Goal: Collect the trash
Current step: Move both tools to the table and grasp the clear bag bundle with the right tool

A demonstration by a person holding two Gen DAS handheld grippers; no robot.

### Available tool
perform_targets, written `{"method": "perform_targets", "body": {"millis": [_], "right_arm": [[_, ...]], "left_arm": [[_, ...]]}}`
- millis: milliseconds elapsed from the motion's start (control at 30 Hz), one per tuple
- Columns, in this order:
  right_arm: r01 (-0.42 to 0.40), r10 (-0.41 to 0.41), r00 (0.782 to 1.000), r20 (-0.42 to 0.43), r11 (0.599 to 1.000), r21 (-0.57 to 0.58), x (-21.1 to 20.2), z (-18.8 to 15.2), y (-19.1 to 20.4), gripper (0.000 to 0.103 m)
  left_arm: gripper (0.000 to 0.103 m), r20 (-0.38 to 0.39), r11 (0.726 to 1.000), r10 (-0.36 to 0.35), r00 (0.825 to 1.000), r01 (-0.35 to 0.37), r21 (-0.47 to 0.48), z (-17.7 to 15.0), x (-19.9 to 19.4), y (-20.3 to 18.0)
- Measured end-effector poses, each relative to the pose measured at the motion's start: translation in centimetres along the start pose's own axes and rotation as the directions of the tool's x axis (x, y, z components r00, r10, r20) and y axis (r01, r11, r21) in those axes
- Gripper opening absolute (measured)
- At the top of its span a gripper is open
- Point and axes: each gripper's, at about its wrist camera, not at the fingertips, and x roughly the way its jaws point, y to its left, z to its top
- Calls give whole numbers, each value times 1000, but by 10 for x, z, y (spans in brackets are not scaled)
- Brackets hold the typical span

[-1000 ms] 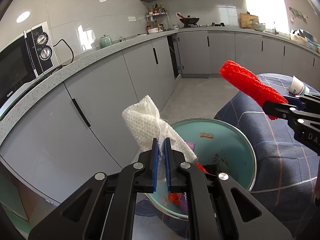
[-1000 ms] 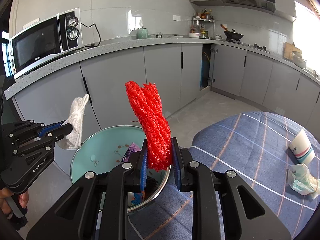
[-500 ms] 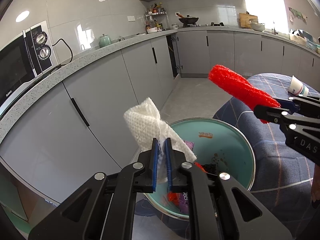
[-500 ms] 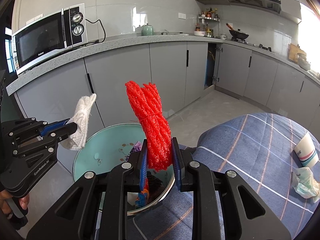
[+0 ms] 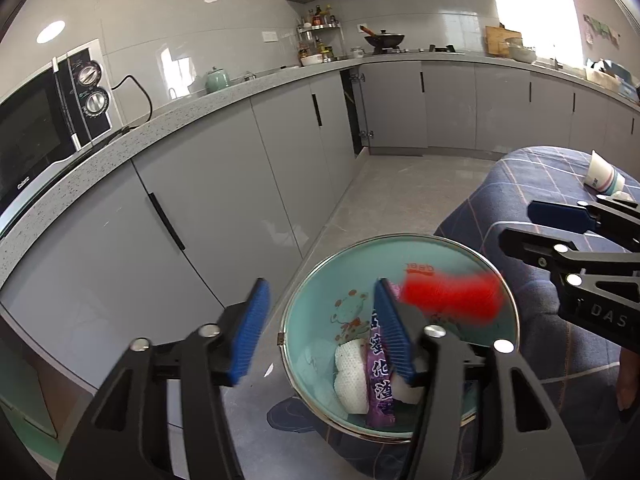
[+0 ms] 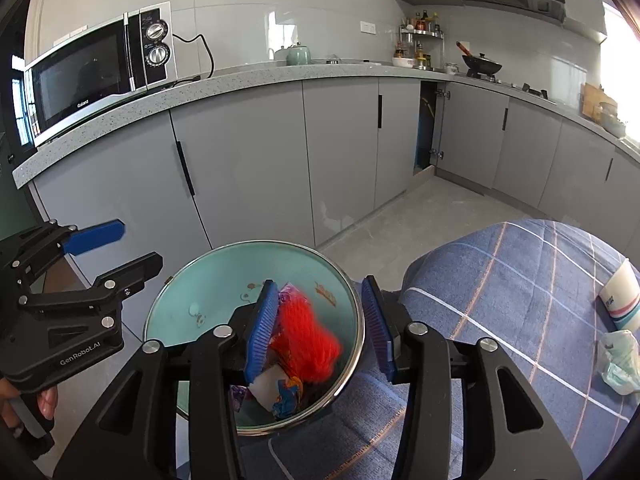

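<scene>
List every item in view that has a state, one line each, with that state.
left tool: open, empty
right tool: open, empty
red mesh bundle: blurred, loose over the bin
white cloth: lying in the bin
bin: open top, holding trash
paper cup: tipped on the checked cloth
crumpled bag: on the cloth beside the cup
cabinet door: ajar

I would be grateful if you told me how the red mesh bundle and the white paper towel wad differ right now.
The red mesh bundle is bright red and motion-blurred, apparently falling near the rim of the bin; the white paper towel wad is white, sharp and lying low inside. The bundle looks longer, the wad more compact. Both are free: the left gripper and right gripper stand open above the bin.
</scene>
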Motion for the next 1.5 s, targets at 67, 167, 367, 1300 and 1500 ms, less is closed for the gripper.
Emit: {"method": "perform_targets", "body": {"millis": [67,167,367,1300,1500], "right_arm": [[2,-2,1000,2,1000,7,-2,-1,-2,46],[8,-8,1000,6,1000,13,-8,-4,-4,50],[54,-55,998,10,998,27,-31,-15,-27,52],[413,-389,906,-164,898,153,-130,-108,-319,68],[298,-260,943,-206,936,185,-115,-112,-331,71]], "left_arm": [[64,2,1000,10,1000,-10,-6,0,-1,2],[67,3,1000,13,1000,-13,-18,0,-2,2],[74,16,1000,-14,1000,14,4,0,-9,-17],[87,9,961,-218,976,213,178,43,0,-200],[87,-10,960,-213,977,211,185,43,11,-210]]}}
